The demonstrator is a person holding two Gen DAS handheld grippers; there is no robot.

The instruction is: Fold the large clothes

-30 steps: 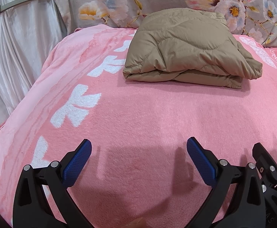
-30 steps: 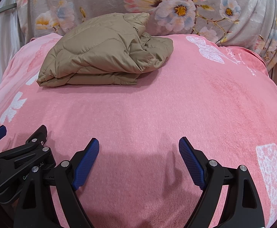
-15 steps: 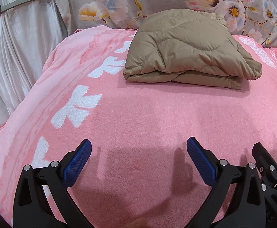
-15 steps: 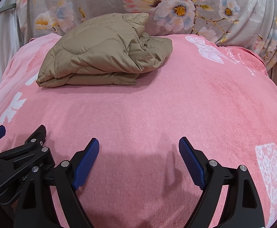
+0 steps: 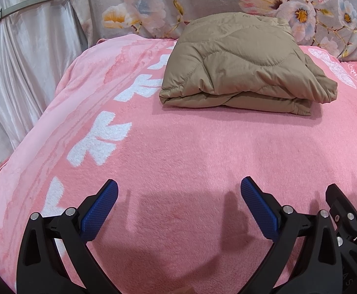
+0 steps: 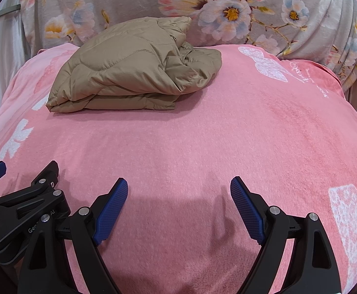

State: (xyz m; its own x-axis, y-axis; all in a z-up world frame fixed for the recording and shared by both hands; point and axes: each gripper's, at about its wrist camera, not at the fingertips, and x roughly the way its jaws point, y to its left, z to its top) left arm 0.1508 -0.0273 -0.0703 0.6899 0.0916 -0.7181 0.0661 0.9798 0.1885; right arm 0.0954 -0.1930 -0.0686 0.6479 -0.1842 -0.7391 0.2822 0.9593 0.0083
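Note:
A tan quilted jacket (image 5: 242, 63) lies folded in a thick bundle at the far side of a pink blanket (image 5: 178, 152); it also shows in the right wrist view (image 6: 134, 71). My left gripper (image 5: 178, 191) is open and empty, low over the blanket's near part, well short of the jacket. My right gripper (image 6: 178, 191) is open and empty, beside the left one. Part of the right gripper shows at the right edge of the left wrist view (image 5: 345, 210), and part of the left gripper shows at the left of the right wrist view (image 6: 21, 205).
A grey floral fabric (image 6: 252, 7) rises behind the blanket. A shiny white curtain (image 5: 24, 56) hangs at the left. The blanket has white prints (image 5: 97, 142) along its left side and drops off at its left edge.

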